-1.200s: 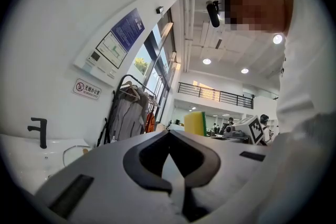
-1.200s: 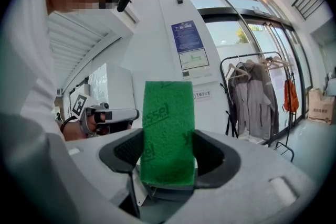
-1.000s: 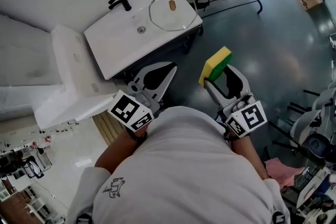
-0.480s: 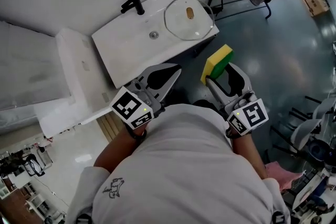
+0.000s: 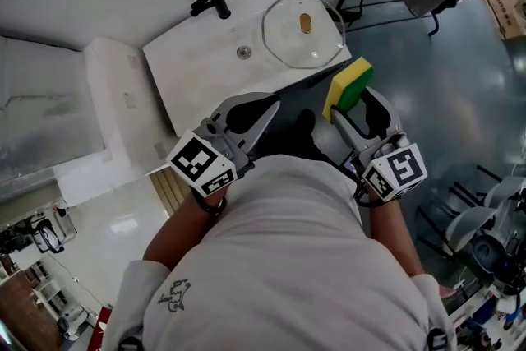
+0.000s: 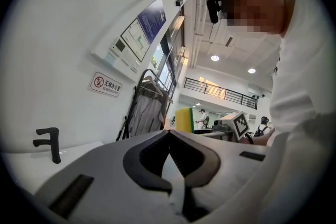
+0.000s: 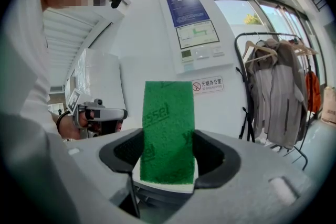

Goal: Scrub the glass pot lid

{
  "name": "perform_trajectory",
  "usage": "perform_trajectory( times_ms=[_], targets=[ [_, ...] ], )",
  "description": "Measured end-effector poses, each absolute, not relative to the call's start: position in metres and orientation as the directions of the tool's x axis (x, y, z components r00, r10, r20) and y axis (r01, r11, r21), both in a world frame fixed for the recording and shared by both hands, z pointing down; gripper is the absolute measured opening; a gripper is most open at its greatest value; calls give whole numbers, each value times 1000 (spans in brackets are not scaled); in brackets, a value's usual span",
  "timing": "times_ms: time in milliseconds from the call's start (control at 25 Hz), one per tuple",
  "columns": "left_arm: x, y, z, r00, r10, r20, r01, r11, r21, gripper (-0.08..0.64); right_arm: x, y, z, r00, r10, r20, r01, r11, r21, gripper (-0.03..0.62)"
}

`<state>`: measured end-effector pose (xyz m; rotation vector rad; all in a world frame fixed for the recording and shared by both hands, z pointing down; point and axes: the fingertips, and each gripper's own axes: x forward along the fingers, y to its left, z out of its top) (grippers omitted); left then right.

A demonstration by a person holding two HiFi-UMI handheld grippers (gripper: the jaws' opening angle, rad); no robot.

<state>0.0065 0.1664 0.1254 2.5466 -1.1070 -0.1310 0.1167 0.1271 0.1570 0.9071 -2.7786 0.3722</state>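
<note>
1. Our left gripper (image 5: 271, 103) has its jaws pressed together with nothing between them. It points toward the front edge of a white sink (image 5: 189, 74).
2. Our right gripper (image 5: 355, 104) is clamped on a sponge (image 5: 348, 86). The sponge is yellow with a green scouring face and stands up out of the jaws.
3. We see the glass pot lid (image 5: 288, 41) lying flat on the right part of the sink. Its small brown knob (image 5: 306, 23) faces up, and the lid sits just right of the drain (image 5: 244, 53).
4. At the sink's back edge, by the white wall, stands a black tap (image 5: 209, 2).
5. Neither gripper touches the lid. The sponge is near the lid's front rim, and the left gripper is further off to the left.
6. Beyond the sink's right end, a clothes rack (image 7: 275, 92) holds hanging garments.
</note>
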Motion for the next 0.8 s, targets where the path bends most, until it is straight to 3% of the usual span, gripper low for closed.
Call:
perform_trajectory(
  times_ms=[800],
  targets=[
    [24,15,196,513,-845,150,-805,-413,425,14,147,-22,229,-878,-338,339,-427,873,-236,291]
  ],
)
